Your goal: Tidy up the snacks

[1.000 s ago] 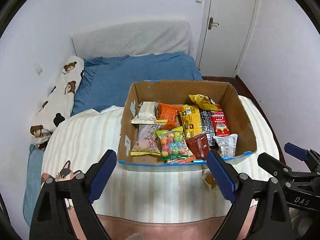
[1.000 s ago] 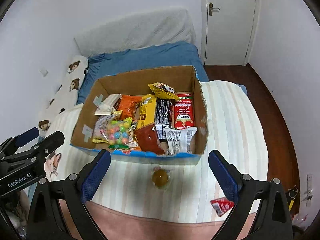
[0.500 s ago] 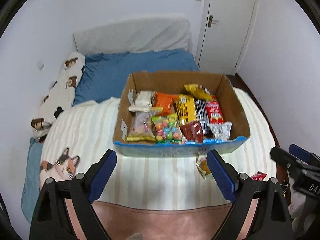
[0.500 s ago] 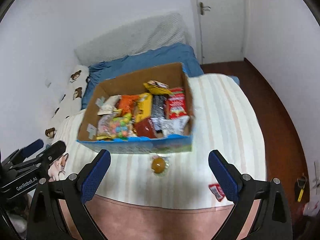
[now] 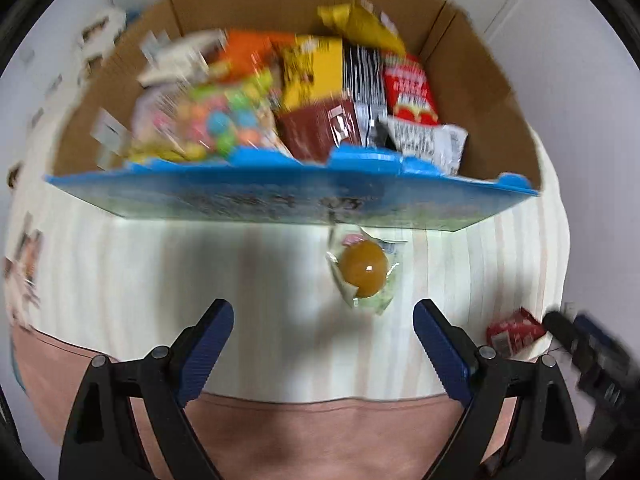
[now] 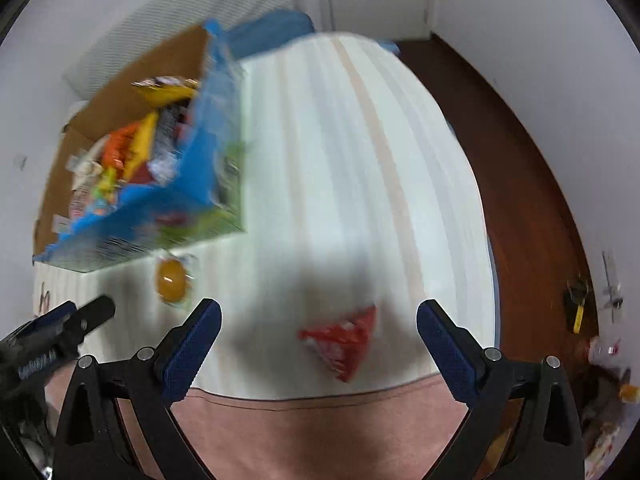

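Striped bedspread (image 5: 160,280); snack-filled cardboard box (image 5: 492,92)

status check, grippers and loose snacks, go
Left gripper open, over the wrapped orange jelly. Right gripper open, over the red packet. Snack box beside them, nothing blocking.

Bed cover: striped cream blanket (image 6: 340,168), pale pink/tan stripes running lengthwise; plain pink band (image 5: 320,428) along its near edge. Blue sheet (image 6: 272,32) beyond the blanket, grey-white padded headboard (image 6: 192,20) behind it against white wall. Cartoon-print fabric (image 5: 22,276) at left margin, blurred, motif not readable. Dark brown wood floor (image 6: 520,184) to right of bed. Small yellow-black object (image 6: 578,304) on floor nr wall; type unclear. Both views motion-blurred.
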The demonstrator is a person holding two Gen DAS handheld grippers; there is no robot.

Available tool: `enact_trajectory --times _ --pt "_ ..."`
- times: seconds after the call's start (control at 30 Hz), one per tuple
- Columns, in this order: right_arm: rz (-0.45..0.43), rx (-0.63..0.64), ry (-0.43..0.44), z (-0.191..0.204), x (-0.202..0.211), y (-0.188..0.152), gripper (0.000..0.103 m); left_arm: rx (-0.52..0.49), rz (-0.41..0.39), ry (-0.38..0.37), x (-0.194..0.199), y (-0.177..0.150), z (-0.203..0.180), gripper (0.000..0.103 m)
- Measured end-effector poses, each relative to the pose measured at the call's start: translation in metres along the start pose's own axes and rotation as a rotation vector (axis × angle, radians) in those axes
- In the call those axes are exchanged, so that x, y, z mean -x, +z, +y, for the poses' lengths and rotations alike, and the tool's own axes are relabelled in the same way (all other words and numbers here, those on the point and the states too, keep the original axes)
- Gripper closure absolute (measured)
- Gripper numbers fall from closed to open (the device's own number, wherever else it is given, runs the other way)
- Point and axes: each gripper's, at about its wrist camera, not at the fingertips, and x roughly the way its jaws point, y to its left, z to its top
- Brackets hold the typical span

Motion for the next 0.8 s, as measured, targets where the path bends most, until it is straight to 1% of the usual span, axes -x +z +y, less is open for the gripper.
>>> enact_trajectory --times 0.07,0.17,0.23,0.33,0.37,0.4,0.43,0.47,0.5,0.53,0.57,0.6,0.67,0.7,0.73,0.8 --pt "0.039 -0.052 0.037 -0.015 -0.013 -0.008 0.003 0.018 0.038 -0.013 -0.018 0.005 -0.003 0.011" --pt "0.076 -0.113 0.093 -0.028 -0.027 -0.017 0.003 0.034 0.070 -0.034 -0.036 0.011 -0.005 0.011" --pt "0.095 -0.148 0.124 -0.033 -0.036 -0.022 0.003 0.042 0.088 -0.052 -0.047 0.014 -0.007 0.011" --pt "0.108 -0.193 0.172 -0.039 -0.045 -0.027 0.003 0.029 0.112 -0.055 -0.061 0.016 -0.013 0.011" --pt "0.108 -0.202 0.183 -0.039 -0.048 -0.028 0.003 0.020 0.113 -0.049 -0.065 0.016 -0.016 0.012" --pt "0.109 -0.213 0.196 -0.040 -0.052 -0.028 0.003 0.009 0.115 -0.045 -0.068 0.016 -0.019 0.023" --pt "0.112 -0.220 0.206 -0.041 -0.055 -0.029 0.003 -0.003 0.122 -0.048 -0.072 0.015 -0.022 0.045" --pt "0.112 -0.226 0.214 -0.041 -0.058 -0.029 0.006 -0.015 0.132 -0.039 -0.075 0.013 -0.025 0.052" --pt "0.114 -0.228 0.210 -0.040 -0.063 -0.030 0.008 -0.027 0.127 -0.029 -0.076 0.010 -0.028 0.052" --pt "0.119 -0.226 0.201 -0.042 -0.064 -0.031 0.017 -0.042 0.119 -0.022 -0.076 0.008 -0.030 0.052" --pt "0.125 -0.225 0.191 -0.041 -0.067 -0.032 0.031 -0.059 0.113 -0.013 -0.074 0.005 -0.032 0.053" --pt "0.128 -0.226 0.178 -0.042 -0.071 -0.033 0.036 -0.072 0.110 -0.005 -0.073 0.001 -0.033 0.053" --pt "0.122 -0.225 0.171 -0.042 -0.074 -0.038 0.050 -0.081 0.114 0.001 -0.070 -0.006 -0.030 0.053" --pt "0.114 -0.229 0.176 -0.042 -0.074 -0.040 0.053 -0.083 0.118 0.002 -0.068 -0.010 -0.027 0.053" --pt "0.106 -0.225 0.178 -0.041 -0.073 -0.043 0.053 -0.082 0.119 0.005 -0.066 -0.015 -0.023 0.055" --pt "0.103 -0.211 0.188 -0.036 -0.072 -0.048 0.054 -0.082 0.128 0.004 -0.061 -0.028 -0.013 0.063"
